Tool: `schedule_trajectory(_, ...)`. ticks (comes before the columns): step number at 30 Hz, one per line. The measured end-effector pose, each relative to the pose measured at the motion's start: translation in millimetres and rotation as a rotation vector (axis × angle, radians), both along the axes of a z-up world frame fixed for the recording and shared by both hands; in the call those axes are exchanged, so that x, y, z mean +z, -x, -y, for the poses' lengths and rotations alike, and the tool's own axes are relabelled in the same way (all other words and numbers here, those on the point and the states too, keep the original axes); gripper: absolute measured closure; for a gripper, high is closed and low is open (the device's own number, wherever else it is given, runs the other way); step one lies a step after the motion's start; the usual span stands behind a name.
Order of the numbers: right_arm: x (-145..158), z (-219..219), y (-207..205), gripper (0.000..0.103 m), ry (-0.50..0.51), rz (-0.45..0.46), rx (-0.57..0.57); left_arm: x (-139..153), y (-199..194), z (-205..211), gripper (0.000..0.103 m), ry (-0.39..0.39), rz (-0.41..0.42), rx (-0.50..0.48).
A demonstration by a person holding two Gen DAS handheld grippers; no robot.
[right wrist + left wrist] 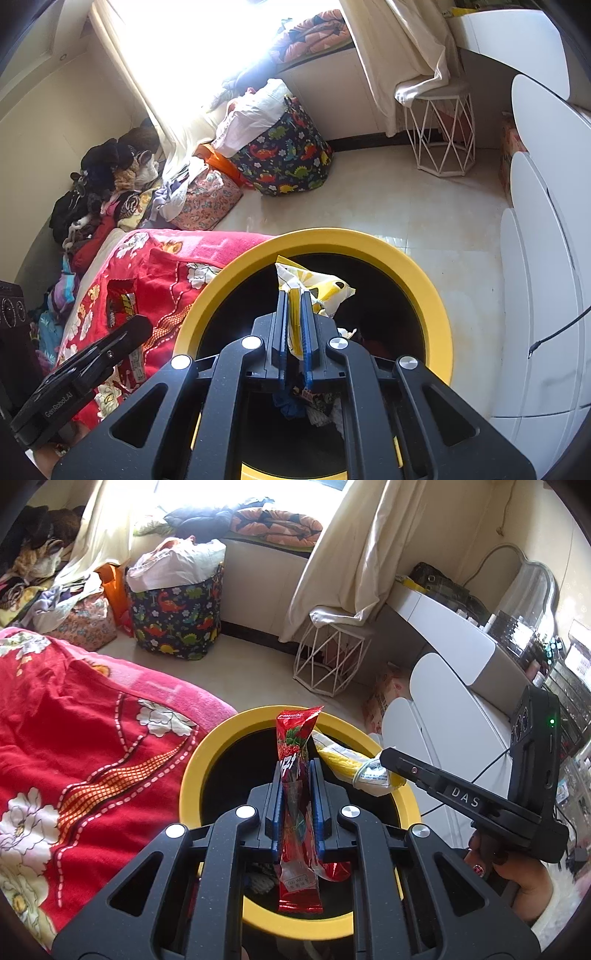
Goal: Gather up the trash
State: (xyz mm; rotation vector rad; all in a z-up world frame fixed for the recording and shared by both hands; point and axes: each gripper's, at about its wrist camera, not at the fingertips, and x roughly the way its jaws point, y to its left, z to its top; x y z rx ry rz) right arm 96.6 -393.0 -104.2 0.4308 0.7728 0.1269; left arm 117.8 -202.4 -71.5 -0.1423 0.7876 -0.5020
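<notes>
At the left of the left wrist view a red floral blanket (74, 746) covers the bed, and just to its right stands the yellow-rimmed bin (207, 753), its dark mouth filling the lower centre. The left gripper (297, 775) is clamped on a red snack wrapper (295, 746), which stands up between the blue pads with its top over the far rim and its tail hanging down over the opening. Further right, the right gripper (391, 760) comes in from the right edge, pinching a yellow and white wrapper (354, 766) above the bin's right rim; in the right wrist view its jaws are closed on that same wrapper (314, 286) over the bin mouth (436, 295). Both pieces sit near the rim rather than dead centre, so I judge that a release now could let the light foil catch the yellow edge or drift out onto the floor or blanket; the two grippers are also close together and could knock each other. One more red packet (122, 302) lies on the blanket in the left of the right wrist view, not yet collected. Readable writing: "DAS" on the right gripper's arm, "GenRobot.AI" on the left gripper's body (62, 402); the wrapper print is too small to read.
</notes>
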Motion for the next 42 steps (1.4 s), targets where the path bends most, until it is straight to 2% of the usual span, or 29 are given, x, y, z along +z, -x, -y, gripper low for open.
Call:
schedule_trajectory(7, -4, 4, 3, 0.092, -0.017, -0.029, -0.003, -5, -11, 13, 0.095, -0.008, -0.017, -0.035)
schedule_trajectory(9, -2, 5, 4, 0.082, -0.019, -0.031, -0.01, -6, -13, 14, 0.094, -0.012, -0.018, -0.038)
schedule_trajectory(11, 0, 6, 7, 0.075, -0.017, -0.027, -0.013, -6, -14, 15, 0.087, -0.01, -0.021, -0.042)
schedule_trajectory(15, 2, 8, 12, 0.064, -0.002, -0.025, -0.026, -6, -13, 12, 0.064, -0.003, -0.023, -0.037)
schedule_trajectory(21, 8, 4, 21, 0.05, 0.031, -0.006, -0.036, -1, -9, -2, 0.044, 0.0, -0.01, -0.005)
schedule_trajectory(23, 11, 1, 24, 0.041, 0.04, 0.006, -0.031, 2, -7, -9, 0.035, 0.0, -0.002, 0.008)
schedule_trajectory(28, 20, -12, 32, 0.03, 0.088, 0.047, -0.011, 11, 2, -29, 0.017, -0.007, 0.032, 0.057)
schedule_trajectory(31, 24, -20, 37, 0.025, 0.114, 0.072, -0.002, 17, 8, -41, 0.011, -0.017, 0.056, 0.083)
schedule_trajectory(42, 37, -50, 53, 0.01, 0.161, 0.152, 0.014, 31, 33, -87, 0.011, -0.046, 0.103, 0.174)
